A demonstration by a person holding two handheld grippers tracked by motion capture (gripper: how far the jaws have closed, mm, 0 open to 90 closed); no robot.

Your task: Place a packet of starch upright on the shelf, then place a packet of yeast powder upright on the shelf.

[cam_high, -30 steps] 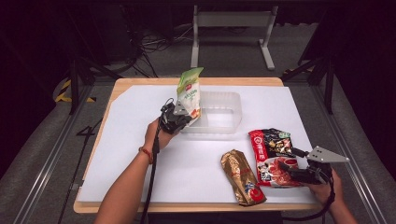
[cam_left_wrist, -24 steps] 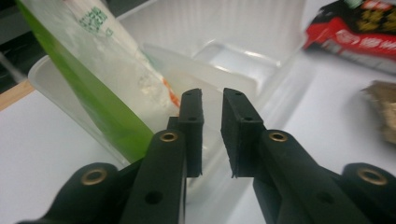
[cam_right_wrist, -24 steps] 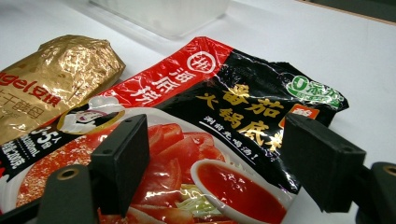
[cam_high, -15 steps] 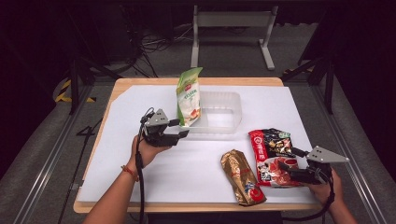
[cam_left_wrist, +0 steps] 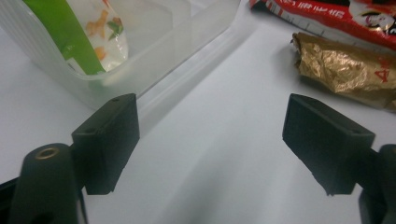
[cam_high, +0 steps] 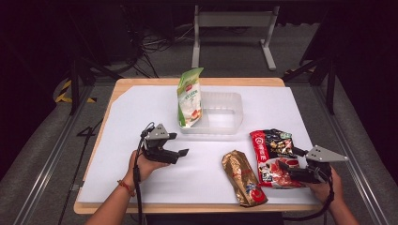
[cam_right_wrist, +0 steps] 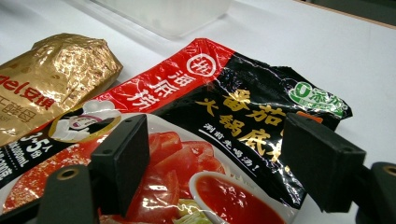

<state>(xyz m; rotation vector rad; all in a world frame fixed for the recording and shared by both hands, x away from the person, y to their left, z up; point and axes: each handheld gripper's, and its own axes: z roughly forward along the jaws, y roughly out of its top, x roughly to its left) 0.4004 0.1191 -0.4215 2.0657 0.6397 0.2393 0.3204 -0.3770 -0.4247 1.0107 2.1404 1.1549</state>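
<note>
Green pouch stands in tub; left gripper jaws just opened, empty; right gripper open over red pack, gold pack left.

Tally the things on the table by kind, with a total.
Snack and sauce packets: 3 – green packet, gold packet, red-and-black packet
Clear plastic tubs: 1 – tub
Total: 4
</note>
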